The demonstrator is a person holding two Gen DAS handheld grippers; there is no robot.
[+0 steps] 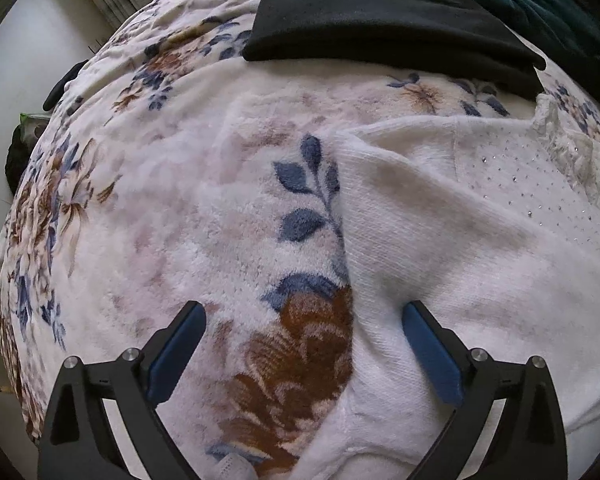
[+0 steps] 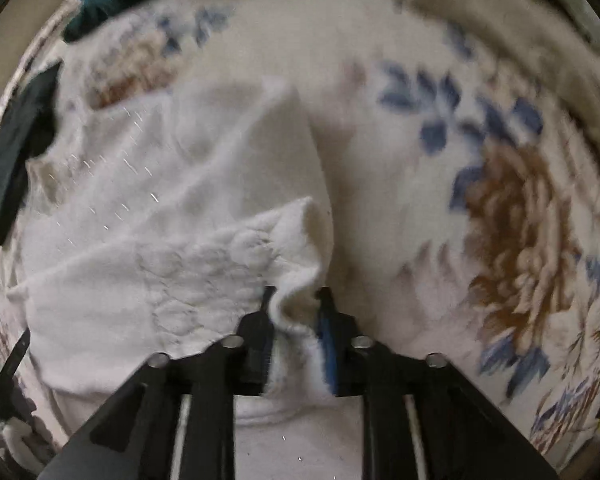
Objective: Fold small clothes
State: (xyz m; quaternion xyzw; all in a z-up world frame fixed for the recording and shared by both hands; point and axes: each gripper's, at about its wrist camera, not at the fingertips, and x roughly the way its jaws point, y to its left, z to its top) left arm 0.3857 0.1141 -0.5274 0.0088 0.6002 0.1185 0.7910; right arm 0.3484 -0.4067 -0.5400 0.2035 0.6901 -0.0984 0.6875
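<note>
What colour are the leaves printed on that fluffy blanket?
Blue, on the fluffy floral blanket, beside the white knit sweater; clearest in the left wrist view.

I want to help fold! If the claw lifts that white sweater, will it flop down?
Probably yes. The white sweater already bunches and curls where the right claw pinches its edge, so it looks floppy. Its fuzzy knit likely grips, not slips. The left claw is open above the sweater's edge and the flowery blanket.

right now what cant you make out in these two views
- Right wrist view: motion blur smears the floral blanket; the right gripper hides part of the white sweater's pinched edge.
- Left wrist view: the black garment and the teal garment are cut off by the frame's top.
</note>
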